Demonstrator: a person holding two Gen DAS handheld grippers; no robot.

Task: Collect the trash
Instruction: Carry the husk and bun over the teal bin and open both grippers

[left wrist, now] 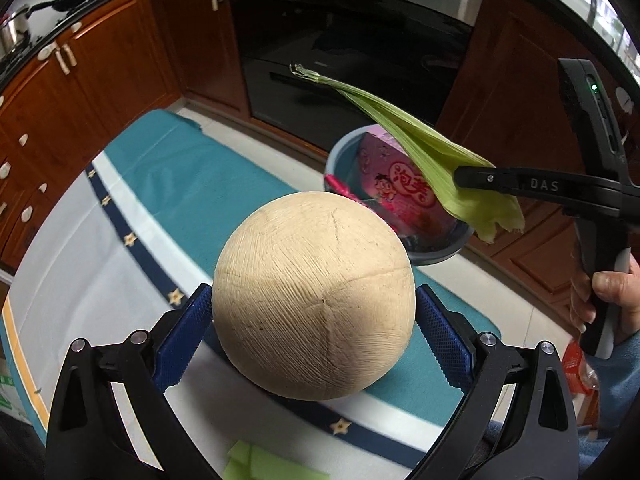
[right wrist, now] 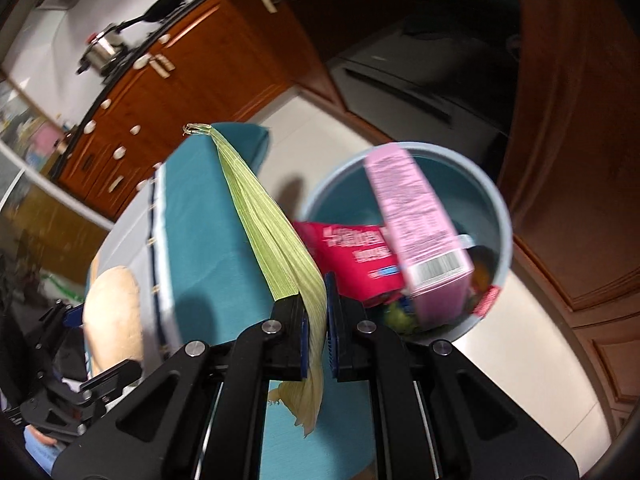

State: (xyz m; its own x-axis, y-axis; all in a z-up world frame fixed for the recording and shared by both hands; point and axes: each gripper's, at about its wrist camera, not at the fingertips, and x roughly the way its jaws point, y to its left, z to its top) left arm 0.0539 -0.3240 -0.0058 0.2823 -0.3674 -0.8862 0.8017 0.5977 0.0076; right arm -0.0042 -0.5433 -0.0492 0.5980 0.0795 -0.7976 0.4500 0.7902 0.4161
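Left tongs (left wrist: 314,320): clamped on the coconut (left wrist: 314,296) — held above the cloth (left wrist: 192,176).
Right tongs (right wrist: 316,312): clamped on the husk (right wrist: 276,236).
Bin (right wrist: 502,216): on the floor just past the cloth's edge — pink box (right wrist: 416,232) inside.

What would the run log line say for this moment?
left tool: shut on coconut | right tool: shut on corn husk | bin: holds pink box, red packet | both items: not yet binned
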